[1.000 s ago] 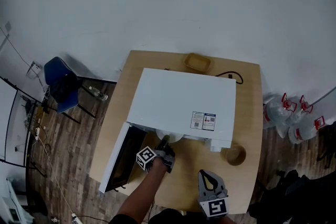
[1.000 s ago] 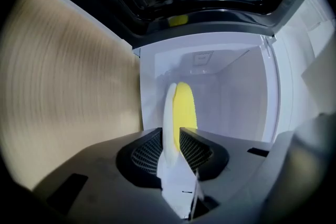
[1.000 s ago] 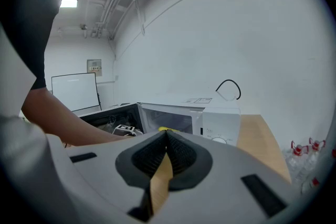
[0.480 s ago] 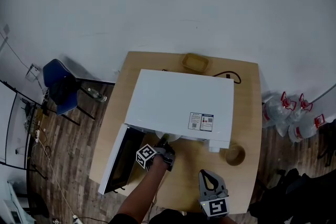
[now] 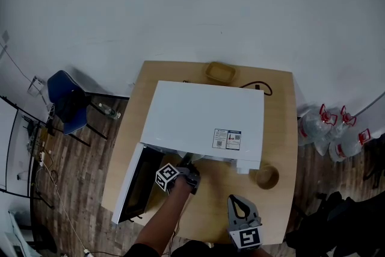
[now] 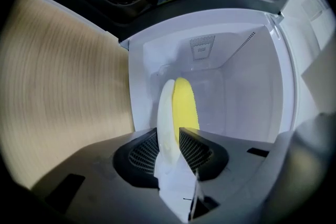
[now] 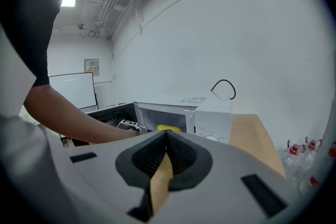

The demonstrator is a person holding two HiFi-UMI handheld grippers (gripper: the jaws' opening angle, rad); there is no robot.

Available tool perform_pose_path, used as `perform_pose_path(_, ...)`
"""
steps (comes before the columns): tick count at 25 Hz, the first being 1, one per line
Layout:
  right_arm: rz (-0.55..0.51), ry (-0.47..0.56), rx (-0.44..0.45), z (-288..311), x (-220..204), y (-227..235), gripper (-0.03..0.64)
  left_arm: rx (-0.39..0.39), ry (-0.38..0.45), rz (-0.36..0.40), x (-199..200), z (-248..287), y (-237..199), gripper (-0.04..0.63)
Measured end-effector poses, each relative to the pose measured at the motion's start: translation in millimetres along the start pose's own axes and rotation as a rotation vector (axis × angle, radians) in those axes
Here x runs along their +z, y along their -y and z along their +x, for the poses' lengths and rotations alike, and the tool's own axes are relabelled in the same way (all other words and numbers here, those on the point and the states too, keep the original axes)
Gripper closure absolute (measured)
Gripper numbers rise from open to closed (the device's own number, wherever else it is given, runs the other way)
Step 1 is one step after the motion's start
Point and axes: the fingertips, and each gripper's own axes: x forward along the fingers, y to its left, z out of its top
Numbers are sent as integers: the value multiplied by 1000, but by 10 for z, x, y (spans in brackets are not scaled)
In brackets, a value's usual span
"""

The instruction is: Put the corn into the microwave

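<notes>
Since the earlier frame the white plate (image 6: 166, 113) had gone deeper under the microwave (image 5: 204, 114). From the head view I could see almost nothing of it anymore at the mouth. For the task this meant the corn was nearly delivered; in my judgement only the setting down and the release were left.

Nearest to me, the right gripper (image 7: 166, 136) waited low over the table (image 5: 283, 129), in front of the microwave. Its jaws were together and it carried nothing.

The left gripper (image 6: 169, 135) was further forward, stretched out at the end of the forearm into the opening and pointing a little downward. It was rolled on its side, so the plate appeared edge-on in its own view. Its jaws had just been opening a little. The rim of the plate was between them, and the pads seemed to touch it on both sides, so I took it as held.

Beyond the pads, the yellow corn (image 6: 185, 105) lay on the plate, already inside the white cavity. The door (image 5: 135, 186) stood wide open at the left.
</notes>
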Motion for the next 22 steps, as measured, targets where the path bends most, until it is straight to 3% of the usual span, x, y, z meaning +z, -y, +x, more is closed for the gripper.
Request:
perform_pose_path(5, -1, 12, -15, -102, 3, -6, 560, -5, 10, 51, 27, -123, -2, 450)
perform_pose_path(12, 14, 5, -40, -330, -47, -133, 560, -31, -7, 152, -75, -577, 89, 446)
perform_pose_path(17, 2, 31, -52, -630, -52, -350, 560, -88, -14, 261, -252, -1206, 281, 448)
perform_pose_path(22, 12, 57, -49, -1068, -58, -717, 560, -96, -24, 388, -511, -2128, 393, 448)
